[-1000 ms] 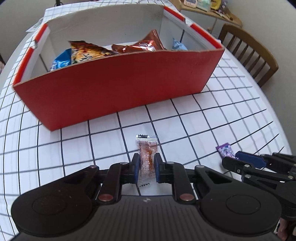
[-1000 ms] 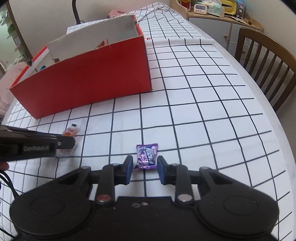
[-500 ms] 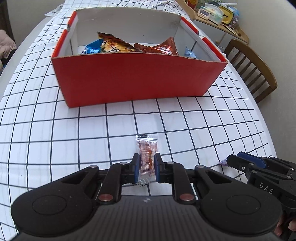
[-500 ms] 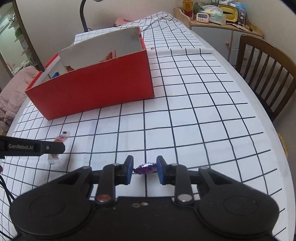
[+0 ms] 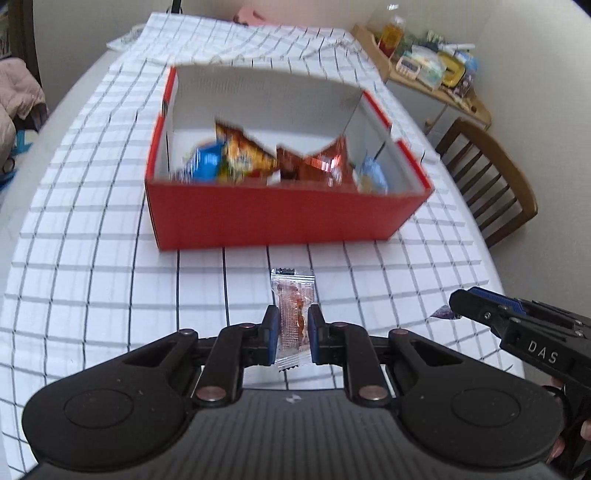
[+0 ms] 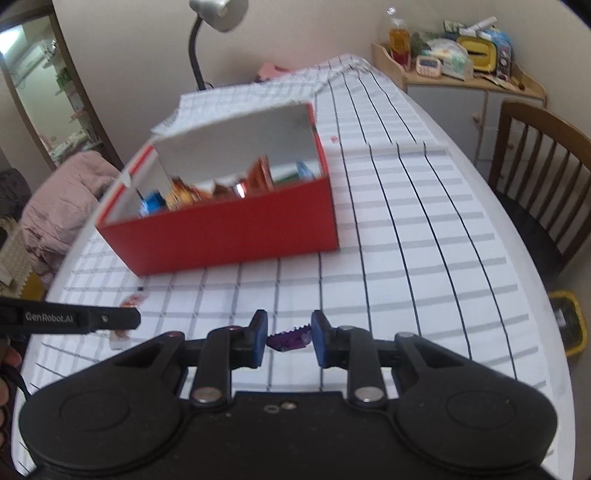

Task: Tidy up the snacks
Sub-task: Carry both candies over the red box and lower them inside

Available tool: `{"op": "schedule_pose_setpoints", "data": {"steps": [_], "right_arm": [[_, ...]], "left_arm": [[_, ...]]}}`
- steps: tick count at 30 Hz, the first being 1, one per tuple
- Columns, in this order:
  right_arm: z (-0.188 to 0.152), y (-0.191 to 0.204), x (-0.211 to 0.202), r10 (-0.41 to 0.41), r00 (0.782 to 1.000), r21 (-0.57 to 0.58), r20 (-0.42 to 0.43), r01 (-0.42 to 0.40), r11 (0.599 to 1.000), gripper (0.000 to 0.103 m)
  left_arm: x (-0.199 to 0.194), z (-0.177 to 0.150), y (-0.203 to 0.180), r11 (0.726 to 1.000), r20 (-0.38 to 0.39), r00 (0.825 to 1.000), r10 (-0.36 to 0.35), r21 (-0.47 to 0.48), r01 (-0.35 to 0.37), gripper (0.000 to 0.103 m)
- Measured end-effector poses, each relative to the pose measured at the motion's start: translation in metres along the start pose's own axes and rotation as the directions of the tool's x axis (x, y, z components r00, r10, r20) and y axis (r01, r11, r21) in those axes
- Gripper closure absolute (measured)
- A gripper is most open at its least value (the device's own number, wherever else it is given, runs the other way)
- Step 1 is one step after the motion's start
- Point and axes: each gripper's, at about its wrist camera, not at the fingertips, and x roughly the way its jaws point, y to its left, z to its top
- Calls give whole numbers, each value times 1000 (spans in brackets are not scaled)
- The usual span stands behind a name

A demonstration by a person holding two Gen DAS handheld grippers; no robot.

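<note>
A red cardboard box (image 5: 280, 218) with several snack bags inside stands on the checked tablecloth; it also shows in the right wrist view (image 6: 229, 236). My left gripper (image 5: 291, 328) is shut on a clear sachet with orange filling (image 5: 293, 314) and holds it above the table, in front of the box. My right gripper (image 6: 289, 338) is shut on a crumpled purple candy wrapper (image 6: 290, 339), lifted off the cloth. The right gripper's fingers (image 5: 480, 302) show at the right of the left view; the left gripper's finger (image 6: 110, 319) shows at the left of the right view.
A wooden chair (image 6: 546, 177) stands at the table's right side. A side cabinet with clutter (image 6: 461, 62) is at the back right. A desk lamp (image 6: 218, 14) stands behind the box. A pink blanket (image 6: 62, 199) lies left of the table.
Both grippers have risen and pulled back from the table with their snacks. The box now shows from higher up, with its contents in view.
</note>
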Motion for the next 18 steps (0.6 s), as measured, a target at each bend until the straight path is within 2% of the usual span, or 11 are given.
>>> {"op": "schedule_pose_setpoints", "data": {"steps": [10, 18], "right_arm": [[79, 17, -5, 66, 994, -52, 89, -62, 997, 78], [123, 32, 23, 94, 992, -99, 84, -86, 991, 78]], "left_arm": [[-28, 67, -4, 1000, 109, 994, 13, 12, -14, 87], [-9, 104, -3, 996, 111, 991, 80, 41, -85, 87]]}}
